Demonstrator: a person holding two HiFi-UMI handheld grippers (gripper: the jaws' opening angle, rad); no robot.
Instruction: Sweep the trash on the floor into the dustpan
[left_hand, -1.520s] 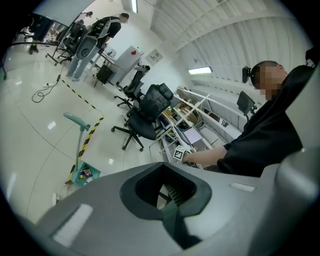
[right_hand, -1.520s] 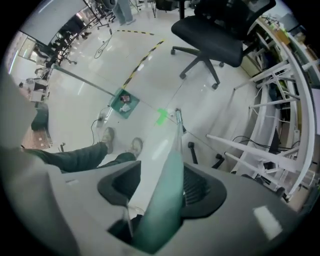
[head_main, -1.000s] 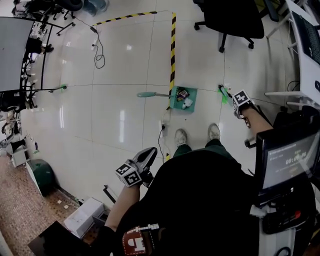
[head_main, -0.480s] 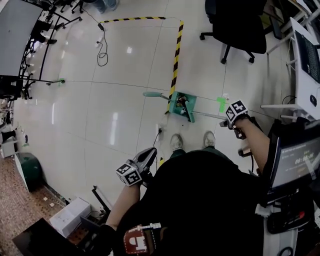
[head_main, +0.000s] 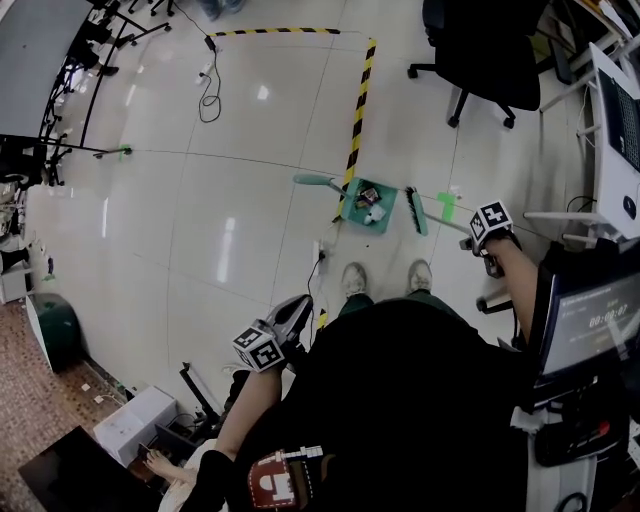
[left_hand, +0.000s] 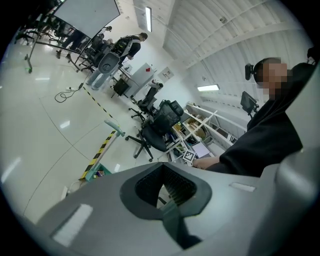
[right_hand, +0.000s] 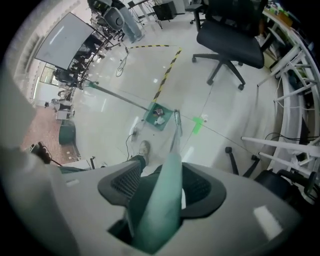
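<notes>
We are holding the left hand-held gripper (left_hand: 164, 183) low by our side, close to our body. Its two jaws are sitting just a tiny bit apart, and nothing is sitting between them.

We are holding the right hand-held gripper (right_hand: 161, 183) out to our right. Its jaws are squeezing tight on the long green broom handle (right_hand: 159, 216). The handle is running from the jaws down toward the floor in front of us.

Our two pale shoes (head_main: 352, 278) are standing on the shiny white tiled floor (head_main: 230, 210), side by side.

Just past our shoes, the dark green brush head (head_main: 415, 210) of the broom is sitting just beside the right edge of the green plastic dustpan (head_main: 352, 210). We cannot tell if the two are touching. A bright green tape mark (head_main: 446, 206) is showing on the floor right next to the brush, on its other side.

The dustpan is lying on the floor. The small bits of white and dark trash (head_main: 372, 204) are lying inside it. Its pale green handle is sticking out to the left.

A strip of yellow and black tape (head_main: 360, 100) is running away from the dustpan across the floor. Farther off to the right, a black office chair on wheels (head_main: 480, 40) is standing.
</notes>
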